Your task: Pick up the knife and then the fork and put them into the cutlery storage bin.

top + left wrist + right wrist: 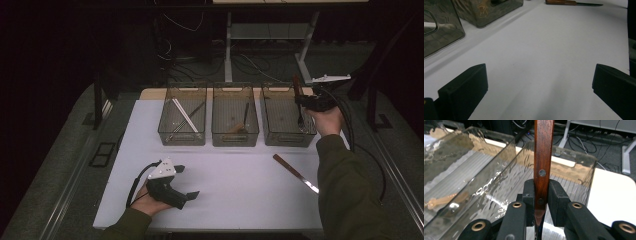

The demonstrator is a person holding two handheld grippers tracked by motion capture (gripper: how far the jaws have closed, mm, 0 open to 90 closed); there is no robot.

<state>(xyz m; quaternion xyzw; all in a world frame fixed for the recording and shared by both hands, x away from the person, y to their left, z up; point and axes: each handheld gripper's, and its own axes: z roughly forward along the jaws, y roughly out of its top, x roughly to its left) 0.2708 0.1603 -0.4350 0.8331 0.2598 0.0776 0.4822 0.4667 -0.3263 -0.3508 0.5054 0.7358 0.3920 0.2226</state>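
Three clear bins point(235, 131) in a row at the far edge of the white table point(235, 195), the left with white sticks, the middle with a wooden-handled utensil. Near the right edge, a wooden-handled knife point(295, 173), flat and alone. Over the right bin point(287, 129), right gripper point(301, 102) clamped on a wooden-handled fork point(543, 157), handle upright, tines down inside the bin. Near the front edge, left gripper point(189, 181) low over bare table, jaws wide apart and empty.
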